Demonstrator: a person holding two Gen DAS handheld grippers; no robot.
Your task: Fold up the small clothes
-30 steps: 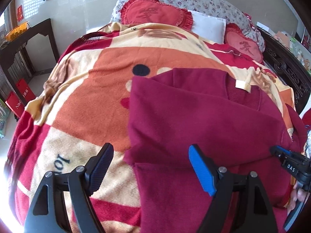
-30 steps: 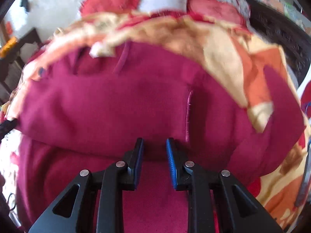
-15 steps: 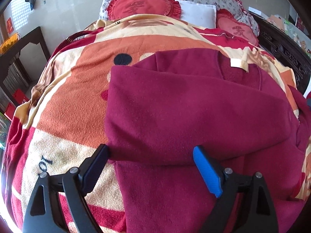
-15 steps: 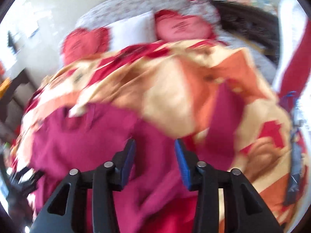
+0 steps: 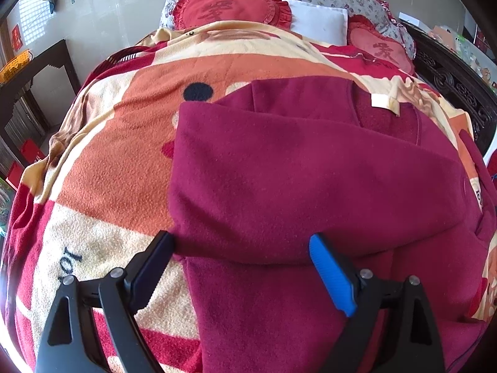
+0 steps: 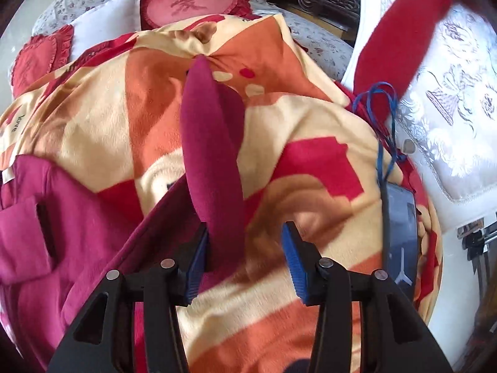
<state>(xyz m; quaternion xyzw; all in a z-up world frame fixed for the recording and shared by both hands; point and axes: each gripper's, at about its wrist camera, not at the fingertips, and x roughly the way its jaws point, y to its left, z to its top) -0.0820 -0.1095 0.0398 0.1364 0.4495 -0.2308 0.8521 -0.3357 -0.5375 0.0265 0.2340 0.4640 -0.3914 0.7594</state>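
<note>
Left wrist view: the left gripper (image 5: 239, 264), jaws wide and empty, hovers over the folded edge of the maroon fleece sweater (image 5: 295, 180) lying on the orange-and-cream fleece blanket (image 5: 118, 161).

Right wrist view: the right gripper (image 6: 245, 255), partly open and gripping nothing, straddles the sweater's unfolded sleeve (image 6: 211, 155), which runs lengthwise straight ahead toward the blanket's far edge; this hand is nearer it.

Black plastic left gripper (image 5: 240, 267) and right gripper (image 6: 245, 258), triangular cut-outs, silver screws at the pivots, ribbed blue finger pads.
</note>
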